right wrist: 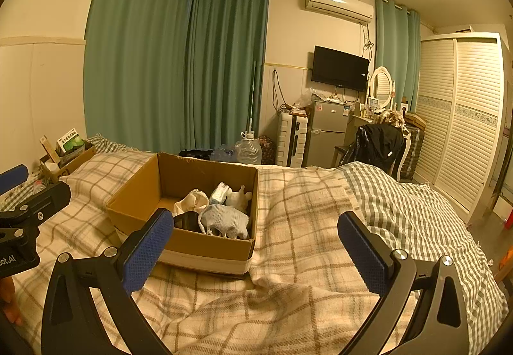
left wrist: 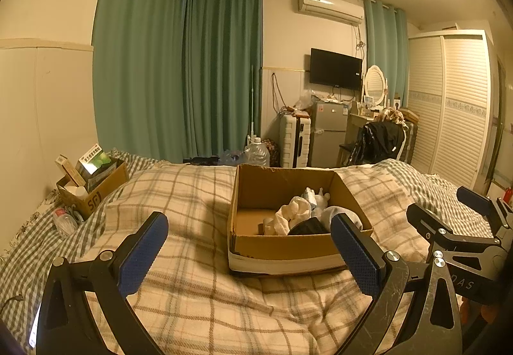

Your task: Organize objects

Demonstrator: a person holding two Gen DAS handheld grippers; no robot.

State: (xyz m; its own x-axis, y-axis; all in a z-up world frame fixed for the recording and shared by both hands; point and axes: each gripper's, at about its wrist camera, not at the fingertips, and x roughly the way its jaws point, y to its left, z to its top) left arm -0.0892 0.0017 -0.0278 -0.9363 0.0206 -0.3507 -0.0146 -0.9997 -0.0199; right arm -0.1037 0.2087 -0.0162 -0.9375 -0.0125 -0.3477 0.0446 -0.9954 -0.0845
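Left gripper (left wrist: 248, 246) and right gripper (right wrist: 256, 243), jaws wide apart, empty, I hold both above the plaid blanket (right wrist: 298, 214). Cardboard box (right wrist: 179, 185) sits on it just ahead, toys (right wrist: 226, 220) inside.

A bed (left wrist: 198, 300) spread with a beige plaid blanket (right wrist: 288, 204) over a grey checked sheet (right wrist: 413, 210) carries an open cardboard box (left wrist: 253, 194) at its middle, a smaller cardboard box (left wrist: 105, 186) near the wall, and a clear plastic bottle (left wrist: 64, 222) just beside that.
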